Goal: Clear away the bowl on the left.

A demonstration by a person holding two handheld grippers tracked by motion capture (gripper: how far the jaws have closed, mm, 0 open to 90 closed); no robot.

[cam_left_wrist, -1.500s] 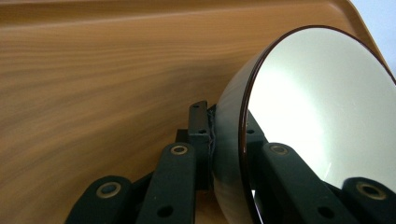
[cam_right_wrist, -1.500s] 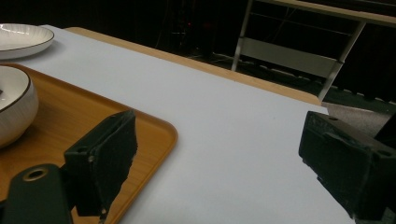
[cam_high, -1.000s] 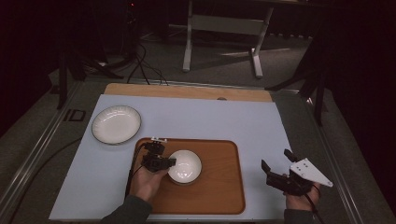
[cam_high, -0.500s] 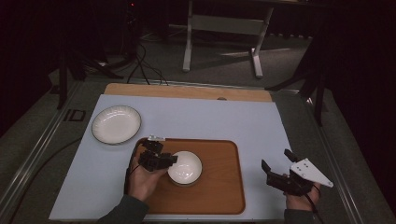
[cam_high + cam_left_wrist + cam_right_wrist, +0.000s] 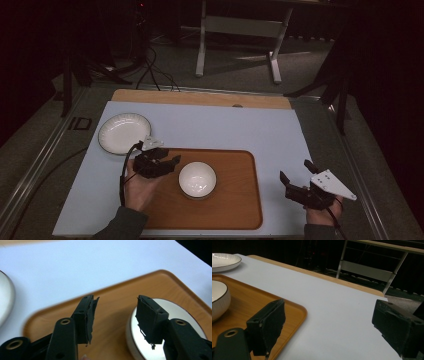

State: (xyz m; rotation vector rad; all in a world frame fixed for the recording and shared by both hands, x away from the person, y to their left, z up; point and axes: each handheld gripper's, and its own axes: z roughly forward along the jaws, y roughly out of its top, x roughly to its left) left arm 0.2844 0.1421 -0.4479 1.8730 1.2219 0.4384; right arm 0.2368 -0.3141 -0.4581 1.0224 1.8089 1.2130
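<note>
A white bowl (image 5: 197, 179) with a dark rim stands on a brown wooden tray (image 5: 235, 205) near the table's front. My left gripper (image 5: 175, 163) is open just left of the bowl, over the tray's left end, with nothing between its fingers. In the left gripper view, my left gripper (image 5: 116, 312) has its jaws spread, the right one in front of the bowl (image 5: 175, 315) and the tray (image 5: 120, 292) behind the gap. My right gripper (image 5: 295, 170) is open and empty over the mat, right of the tray. From the right gripper view, my right gripper (image 5: 329, 315) looks across the mat past the tray's corner (image 5: 244, 300) and the bowl (image 5: 218, 300).
A white plate (image 5: 124, 132) lies on the pale blue mat (image 5: 225, 127) behind and left of the tray, also seen as the plate (image 5: 223, 261) at top left. A wooden strip (image 5: 200, 97) edges the far side. Beyond it are a stand (image 5: 237, 30) and cables.
My left gripper has drawn back a little to the left and away from the bowl's rim. The bowl and the right gripper have stayed put.
</note>
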